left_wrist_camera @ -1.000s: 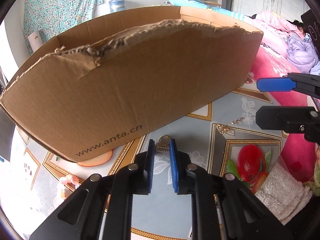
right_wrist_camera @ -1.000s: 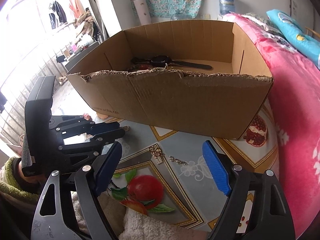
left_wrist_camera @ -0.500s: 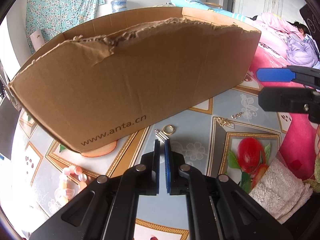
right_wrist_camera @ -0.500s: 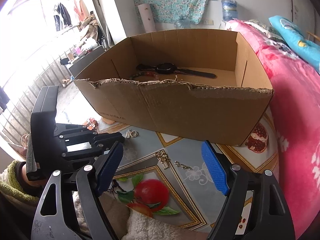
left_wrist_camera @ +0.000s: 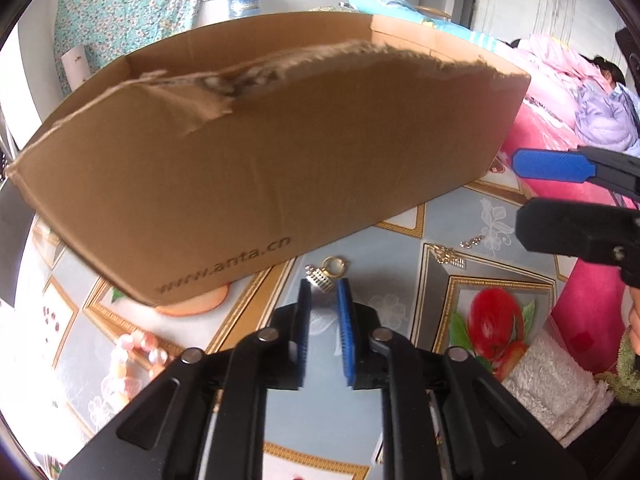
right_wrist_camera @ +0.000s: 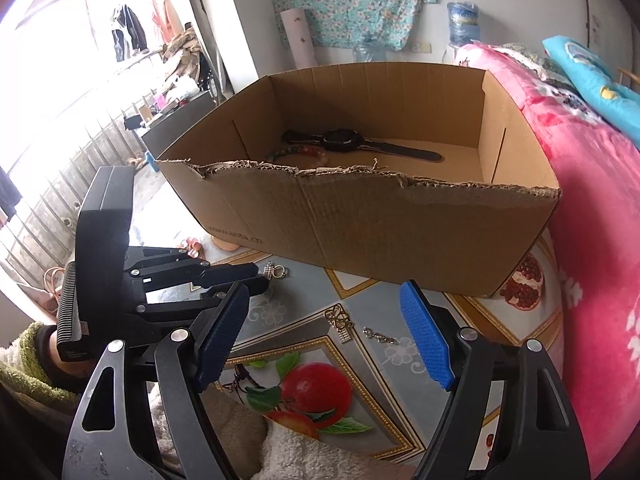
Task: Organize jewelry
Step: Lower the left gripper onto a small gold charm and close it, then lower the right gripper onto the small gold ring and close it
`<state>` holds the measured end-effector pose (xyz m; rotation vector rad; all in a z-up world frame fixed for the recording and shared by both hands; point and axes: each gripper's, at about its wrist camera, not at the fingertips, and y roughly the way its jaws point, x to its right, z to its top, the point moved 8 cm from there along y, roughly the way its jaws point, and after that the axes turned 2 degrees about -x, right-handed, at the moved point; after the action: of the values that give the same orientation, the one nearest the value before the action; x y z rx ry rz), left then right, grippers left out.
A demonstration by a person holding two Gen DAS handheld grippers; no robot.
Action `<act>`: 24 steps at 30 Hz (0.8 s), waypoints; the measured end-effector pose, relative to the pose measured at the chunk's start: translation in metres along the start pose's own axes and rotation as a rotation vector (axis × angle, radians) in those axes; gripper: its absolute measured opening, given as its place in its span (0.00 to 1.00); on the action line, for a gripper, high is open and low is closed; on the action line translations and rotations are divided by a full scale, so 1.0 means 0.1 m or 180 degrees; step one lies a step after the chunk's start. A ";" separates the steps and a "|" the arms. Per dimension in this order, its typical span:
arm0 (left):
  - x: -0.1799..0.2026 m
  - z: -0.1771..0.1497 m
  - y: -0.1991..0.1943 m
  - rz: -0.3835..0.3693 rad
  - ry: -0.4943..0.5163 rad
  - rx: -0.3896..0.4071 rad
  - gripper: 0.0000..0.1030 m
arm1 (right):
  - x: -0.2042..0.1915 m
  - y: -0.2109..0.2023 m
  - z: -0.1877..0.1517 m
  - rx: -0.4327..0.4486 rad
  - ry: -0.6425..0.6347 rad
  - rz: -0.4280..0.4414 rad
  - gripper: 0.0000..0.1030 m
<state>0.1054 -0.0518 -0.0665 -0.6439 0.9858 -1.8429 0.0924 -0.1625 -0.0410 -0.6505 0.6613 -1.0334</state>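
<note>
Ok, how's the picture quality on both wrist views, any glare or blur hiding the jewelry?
Left wrist view: fisheye bows the cardboard box; the ring earring at the left gripper is sharp. Right wrist view: the window is blown out at upper left, but the gold earring and watch stay readable.

Fruit-print tablecloth (right_wrist_camera: 472, 320) under cardboard box (right_wrist_camera: 360, 216), gold earrings (right_wrist_camera: 340, 322), ring (left_wrist_camera: 335, 265).

Matt corrugated cardboard box (right_wrist_camera: 384, 220); glossy tablecloth (left_wrist_camera: 400, 248), perhaps vinyl; shiny metal earring (left_wrist_camera: 320, 278).
</note>
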 end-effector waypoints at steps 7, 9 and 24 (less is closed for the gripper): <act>0.04 0.01 0.02 0.0061 0.0097 0.0032 0.21 | 0.03 -0.01 -0.02 -0.0006 0.0036 -0.0004 0.71; 0.02 0.03 0.02 0.0086 0.0132 0.0038 0.19 | 0.04 -0.02 -0.02 -0.0004 0.0045 0.0002 0.71; -0.01 -0.08 -0.02 0.0126 0.0130 0.0009 0.04 | -0.04 0.03 0.03 0.0017 -0.0072 0.0057 0.69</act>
<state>0.0993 -0.0475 -0.0694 -0.5830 1.0155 -1.8287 0.0951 -0.1570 -0.0403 -0.6497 0.6436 -1.0094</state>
